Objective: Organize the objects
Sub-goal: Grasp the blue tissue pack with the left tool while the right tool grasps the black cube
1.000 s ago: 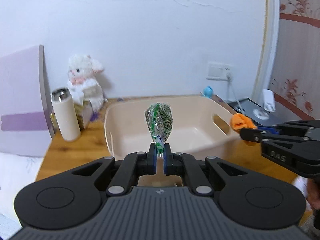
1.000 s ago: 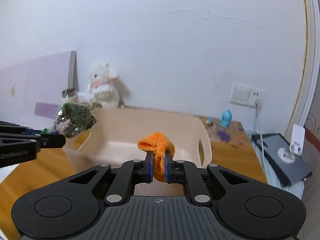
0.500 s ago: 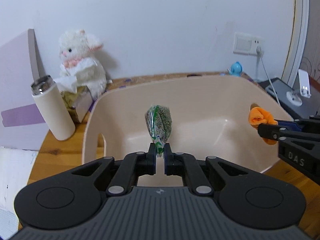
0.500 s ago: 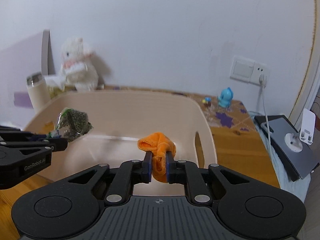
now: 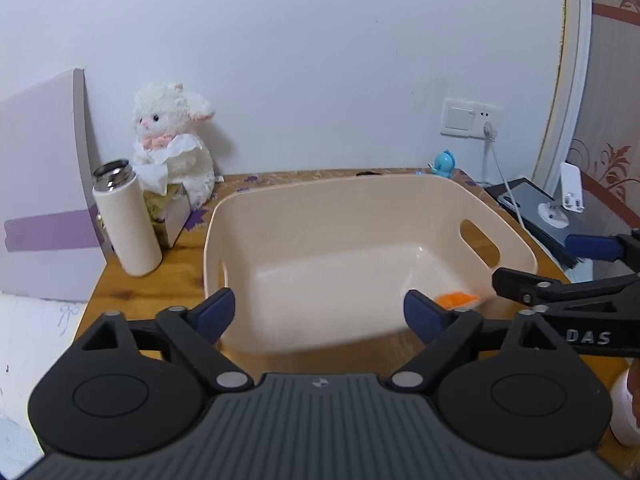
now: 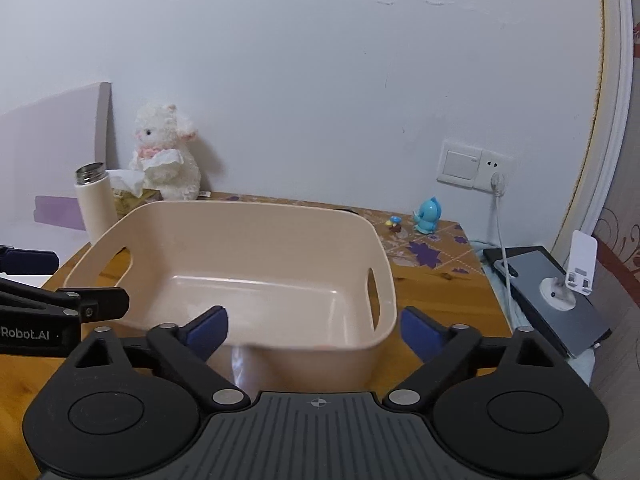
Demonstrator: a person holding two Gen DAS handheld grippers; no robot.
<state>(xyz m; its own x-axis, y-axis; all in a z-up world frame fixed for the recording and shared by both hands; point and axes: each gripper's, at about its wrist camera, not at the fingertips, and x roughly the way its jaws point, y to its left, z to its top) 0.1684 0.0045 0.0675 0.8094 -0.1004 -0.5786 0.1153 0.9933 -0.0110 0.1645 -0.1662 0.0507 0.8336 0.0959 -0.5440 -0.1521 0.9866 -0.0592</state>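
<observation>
left wrist view: the left gripper [image 5: 318, 314] is spread wide and grasps nothing, poised at the near rim of the beige bin [image 5: 316, 196]; an orange cloth [image 5: 456, 299] lies on the bin floor by its right wall; the right gripper [image 5: 560, 264] reaches in from the right, fingers parted; right wrist view: the right gripper [image 6: 314, 330] is released, empty, before the bin [image 6: 260, 212] on the wooden table [image 6: 440, 280]; a white flask [image 6: 94, 202] stands behind.

Left wrist view: looks forward and slightly down from the near edge of the wooden table [image 5: 132, 288], close to the beige bin [image 5: 360, 196], facing the back wall. Right wrist view: same heading, set further right and equally near. Both share the bin [image 6: 256, 216], plush lamb [image 5: 172, 148] [image 6: 166, 152] and wall socket [image 5: 470, 118] [image 6: 472, 166].
</observation>
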